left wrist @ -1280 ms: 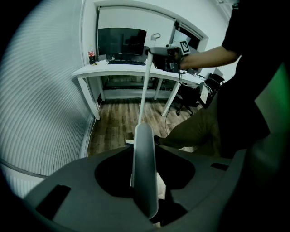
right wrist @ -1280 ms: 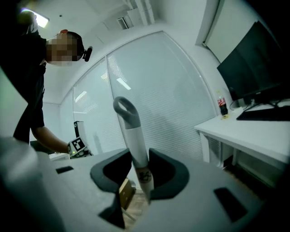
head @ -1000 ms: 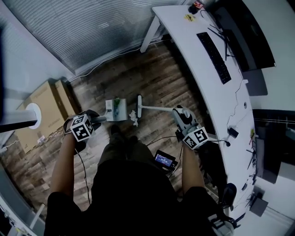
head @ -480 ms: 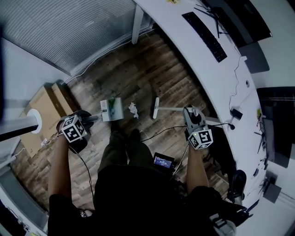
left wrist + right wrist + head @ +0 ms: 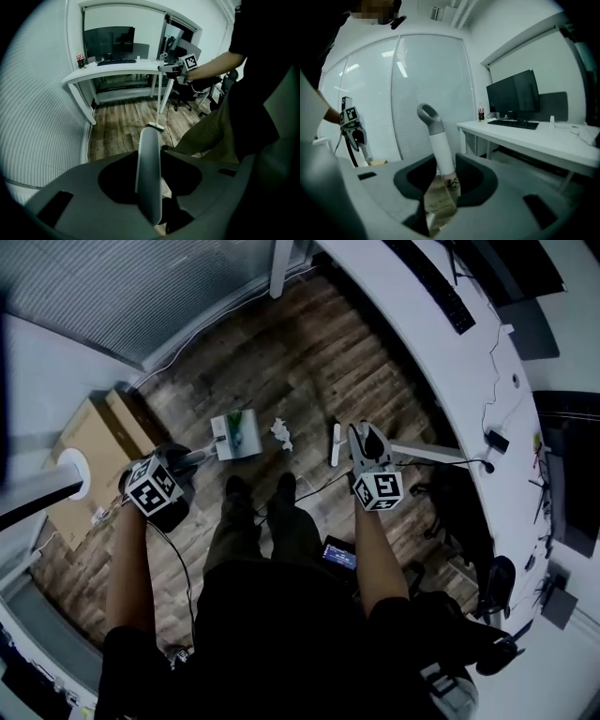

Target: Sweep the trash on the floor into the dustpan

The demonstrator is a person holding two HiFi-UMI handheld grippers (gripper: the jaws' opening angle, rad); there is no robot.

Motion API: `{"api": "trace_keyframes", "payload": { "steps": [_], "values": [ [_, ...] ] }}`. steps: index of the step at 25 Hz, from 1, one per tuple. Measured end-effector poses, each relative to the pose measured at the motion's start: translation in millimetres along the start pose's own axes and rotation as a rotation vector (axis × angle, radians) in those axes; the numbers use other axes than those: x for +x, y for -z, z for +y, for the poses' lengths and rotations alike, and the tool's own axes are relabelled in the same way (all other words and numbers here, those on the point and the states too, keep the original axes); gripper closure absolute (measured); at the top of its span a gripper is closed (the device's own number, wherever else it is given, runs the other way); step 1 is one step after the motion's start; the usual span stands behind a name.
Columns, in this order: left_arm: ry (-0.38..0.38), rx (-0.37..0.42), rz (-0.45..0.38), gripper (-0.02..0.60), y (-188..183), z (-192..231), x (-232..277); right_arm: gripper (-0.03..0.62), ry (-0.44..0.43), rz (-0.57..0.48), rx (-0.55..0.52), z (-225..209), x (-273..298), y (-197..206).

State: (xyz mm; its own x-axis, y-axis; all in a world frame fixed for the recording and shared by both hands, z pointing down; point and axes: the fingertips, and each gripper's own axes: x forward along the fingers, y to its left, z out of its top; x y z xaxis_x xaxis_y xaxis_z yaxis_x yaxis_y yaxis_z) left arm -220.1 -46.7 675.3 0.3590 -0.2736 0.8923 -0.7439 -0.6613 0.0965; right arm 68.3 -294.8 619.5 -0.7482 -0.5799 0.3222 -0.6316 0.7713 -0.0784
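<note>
A crumpled white paper scrap lies on the wood floor just right of the dustpan. The pan's grey handle runs between the jaws of my left gripper, which is shut on it. My right gripper is shut on the white broom handle, whose grey loop end sticks up past the jaws. The broom head rests on the floor right of the scrap, apart from it. It also shows in the left gripper view, where the broom head sits under the desk edge.
A curved white desk with a keyboard bounds the right side, its leg at the top. A cardboard box stands at the left. The person's shoes are below the scrap; a black cable crosses the floor.
The broom head has slid to the right, away from the paper scrap it stood beside, and the right gripper has come lower. The left gripper and dustpan have stayed put.
</note>
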Motion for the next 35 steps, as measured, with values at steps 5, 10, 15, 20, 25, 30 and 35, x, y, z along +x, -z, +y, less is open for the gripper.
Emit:
{"api": "trace_keyframes", "payload": {
  "steps": [5, 10, 15, 20, 25, 30, 35],
  "values": [
    [0.01, -0.004, -0.035, 0.457, 3, -7, -2, 0.459, 0.0, -0.058, 0.188, 53, 23, -3],
    [0.018, -0.004, -0.088, 0.457, -3, -7, -1, 0.457, -0.089, -0.086, 0.24, 121, 51, -20],
    [0.032, -0.01, -0.107, 0.457, 4, -5, -3, 0.453, -0.188, -0.131, 0.372, 188, 71, -32],
    [0.039, -0.022, -0.122, 0.457, 8, -4, -6, 0.447, -0.322, -0.149, 0.464, 233, 78, -42],
    [0.043, -0.012, -0.137, 0.457, 9, -5, -5, 0.451, -0.365, -0.147, 0.4, 232, 70, -57],
    [0.013, 0.024, -0.122, 0.451, 15, 2, -9, 0.461, -0.295, -0.14, 0.29, 204, 48, -76],
    [-0.028, 0.033, -0.157, 0.44, 8, 14, -40, 0.462, -0.255, -0.156, 0.249, 188, 17, -106]
  ]
}}
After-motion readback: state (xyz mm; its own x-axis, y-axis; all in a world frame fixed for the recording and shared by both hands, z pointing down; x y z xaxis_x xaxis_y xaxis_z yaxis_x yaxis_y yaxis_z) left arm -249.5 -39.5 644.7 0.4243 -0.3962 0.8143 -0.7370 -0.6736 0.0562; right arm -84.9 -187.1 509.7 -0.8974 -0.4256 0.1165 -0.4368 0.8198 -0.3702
